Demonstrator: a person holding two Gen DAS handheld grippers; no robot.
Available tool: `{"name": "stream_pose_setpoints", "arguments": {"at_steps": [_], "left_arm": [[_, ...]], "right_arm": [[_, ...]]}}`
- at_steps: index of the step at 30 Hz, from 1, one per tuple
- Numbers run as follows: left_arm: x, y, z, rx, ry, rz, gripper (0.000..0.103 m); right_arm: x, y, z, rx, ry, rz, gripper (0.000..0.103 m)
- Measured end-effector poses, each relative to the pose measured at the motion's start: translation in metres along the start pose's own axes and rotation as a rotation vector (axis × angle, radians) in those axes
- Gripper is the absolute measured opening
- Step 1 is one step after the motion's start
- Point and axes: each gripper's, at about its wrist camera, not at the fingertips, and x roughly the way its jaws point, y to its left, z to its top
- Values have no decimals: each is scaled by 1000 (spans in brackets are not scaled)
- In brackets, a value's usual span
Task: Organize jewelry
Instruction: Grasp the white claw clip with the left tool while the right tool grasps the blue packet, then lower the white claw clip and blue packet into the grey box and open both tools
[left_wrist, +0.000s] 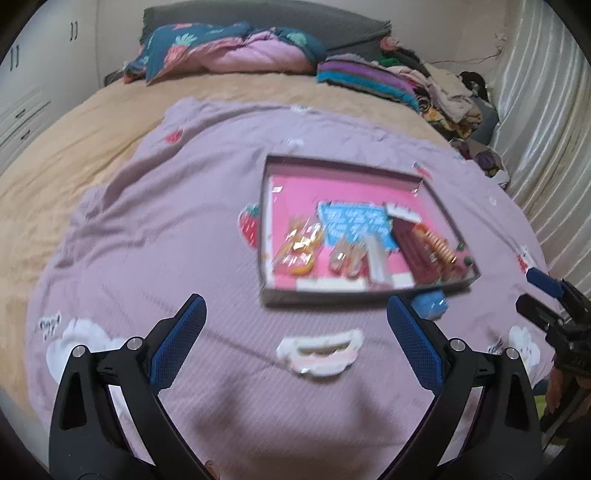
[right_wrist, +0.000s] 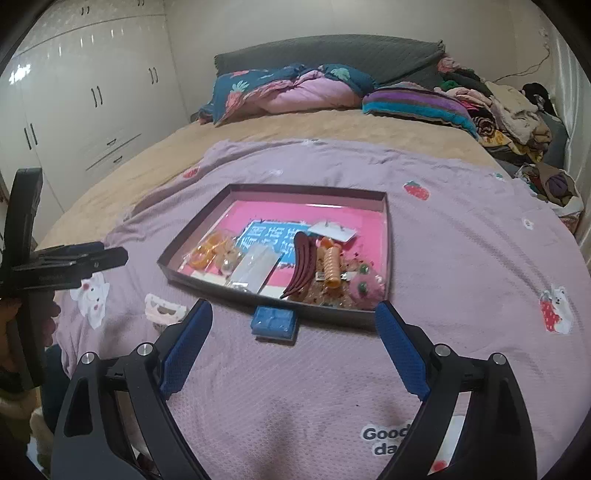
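Note:
A shallow dark-rimmed tray (right_wrist: 387, 221) with a pink floor lies on the lilac sheet and holds orange hair rings (right_wrist: 207, 251), a dark red claw clip (right_wrist: 301, 264), an orange spiral tie (right_wrist: 330, 266) and small packets. The same tray (left_wrist: 263, 221) shows blurred in the left wrist view. A small blue box (right_wrist: 274, 322) rests on the sheet against the tray's near edge. A white and pink hair clip (left_wrist: 319, 352) lies on the sheet, just beyond my left gripper (left_wrist: 295, 345), which is open and empty. My right gripper (right_wrist: 293, 345) is open and empty, with the blue box just ahead of it.
The lilac sheet (right_wrist: 461, 258) covers a tan bed. Pillows (right_wrist: 288, 90) and a dark headboard stand at the far end, with a pile of clothes (right_wrist: 517, 118) at the far right. White wardrobes (right_wrist: 81, 92) line the left wall. A curtain (left_wrist: 546, 129) hangs on the right.

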Motion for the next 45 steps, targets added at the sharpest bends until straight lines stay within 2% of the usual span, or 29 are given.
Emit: {"name": "stream_pose_setpoints", "arguments": {"at_steps": [13,20,21,23,25,28,29,32,36,42,45], "left_arm": [[49,-10,-46,33,154,-26,92],[67,-17,-49,33,175,-31,91],[69,-19,-50,39,177,-31,89],[72,-20,-51,39,180,-30,75],[77,-19,-50,37,183,-15,65],[78,-15,-50,29,184,-28,65],[77,-15,-50,29,182,-32,64],[70,-12,-48,20,170,-47,59],[60,-9,-46,15,156,-64,59],[46,-9,-40,3,129,-84,59],[39,-9,-35,-6,115,-96,53]], "right_arm": [[44,-3,-21,9,114,-9,89],[62,-7,-26,19,154,14,89],[65,-5,-26,14,162,19,89],[71,-2,-26,5,170,31,89],[79,1,-26,1,184,44,89],[93,6,-24,8,206,69,88],[97,7,-24,11,211,76,86],[114,10,-22,32,240,89,72],[127,12,-21,48,243,68,47],[114,12,-21,63,230,126,46],[96,14,-20,56,200,148,46]]}}
